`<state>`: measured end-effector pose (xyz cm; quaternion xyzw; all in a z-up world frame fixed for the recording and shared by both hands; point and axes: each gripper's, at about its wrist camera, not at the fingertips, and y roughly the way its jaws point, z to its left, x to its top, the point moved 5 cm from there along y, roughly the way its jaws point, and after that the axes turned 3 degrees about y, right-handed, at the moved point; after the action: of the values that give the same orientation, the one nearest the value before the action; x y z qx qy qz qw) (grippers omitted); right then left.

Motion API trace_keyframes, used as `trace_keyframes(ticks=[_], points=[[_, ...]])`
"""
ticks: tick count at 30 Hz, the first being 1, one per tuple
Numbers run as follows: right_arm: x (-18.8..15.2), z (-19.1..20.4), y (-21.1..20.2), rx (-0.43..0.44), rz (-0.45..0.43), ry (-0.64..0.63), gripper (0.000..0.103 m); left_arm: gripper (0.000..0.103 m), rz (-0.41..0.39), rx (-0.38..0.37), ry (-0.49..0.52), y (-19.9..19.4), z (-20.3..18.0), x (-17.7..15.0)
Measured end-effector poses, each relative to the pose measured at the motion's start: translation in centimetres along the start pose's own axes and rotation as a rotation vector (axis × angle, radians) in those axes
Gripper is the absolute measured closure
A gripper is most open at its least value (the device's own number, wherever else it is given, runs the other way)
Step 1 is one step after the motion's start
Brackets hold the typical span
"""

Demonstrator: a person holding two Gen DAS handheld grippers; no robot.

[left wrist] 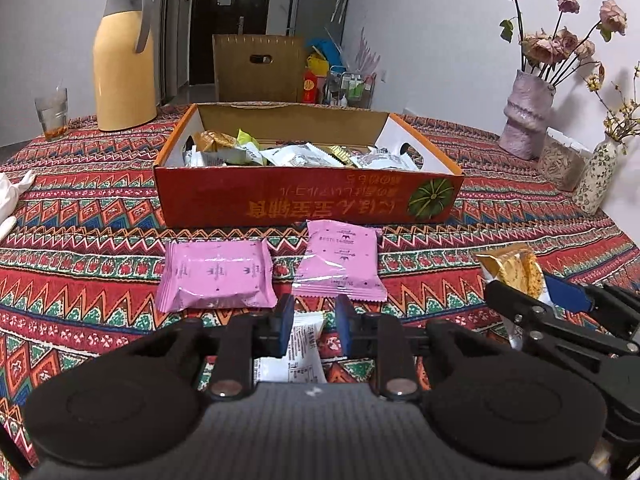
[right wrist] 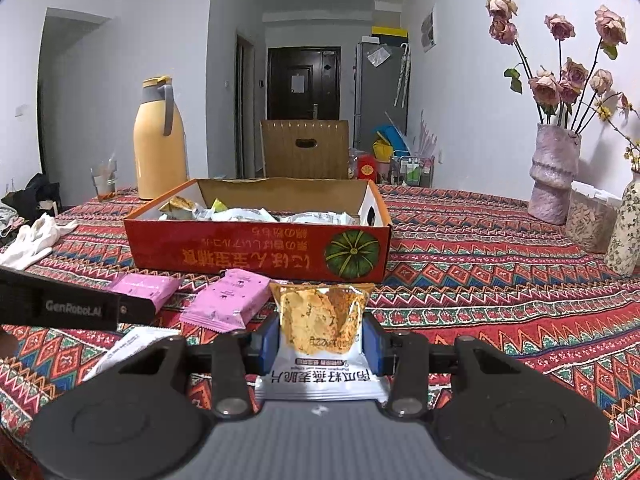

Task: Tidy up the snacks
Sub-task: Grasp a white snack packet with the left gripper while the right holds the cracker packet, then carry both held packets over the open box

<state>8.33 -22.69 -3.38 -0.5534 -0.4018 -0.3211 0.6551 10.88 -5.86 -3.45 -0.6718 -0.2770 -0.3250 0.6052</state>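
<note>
Nearby, two flat glossy pink packets lie crinkled.

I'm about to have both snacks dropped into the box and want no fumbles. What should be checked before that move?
1. Right gripper clamped on the crisp packet: ok.
2. Left gripper gripping the white packet: cannot tell; the packet lies between the pads, contact unclear.
3. Orange box open on top: ok.
4. Room left in the box: ok, though many packets already lie inside.
5. Two pink packets lying in front of the box, under the path: not ok.
</note>
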Motion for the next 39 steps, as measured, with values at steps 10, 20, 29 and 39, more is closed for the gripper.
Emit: trace_keyframes(ticks=[10,20,29,39], points=[[-1.0,-0.1,-0.1,0.016,0.019,0.009,0.061,0.023,0.091,0.046,0.002,1.6,1.0,-2.2],[-1.8,0.4,0.0,0.017,0.039,0.008,0.061,0.054,0.079,0.061,0.016,2.2,1.2,-3.3],[-2.1,1.0,-0.2,0.021,0.045,-0.005,0.061,0.057,0.045,0.067,0.038,1.7,1.0,-3.5],[-1.1,1.1,-0.4,0.010,0.023,-0.016,0.061,0.057,-0.025,0.052,0.025,-0.5,1.2,-1.2]])
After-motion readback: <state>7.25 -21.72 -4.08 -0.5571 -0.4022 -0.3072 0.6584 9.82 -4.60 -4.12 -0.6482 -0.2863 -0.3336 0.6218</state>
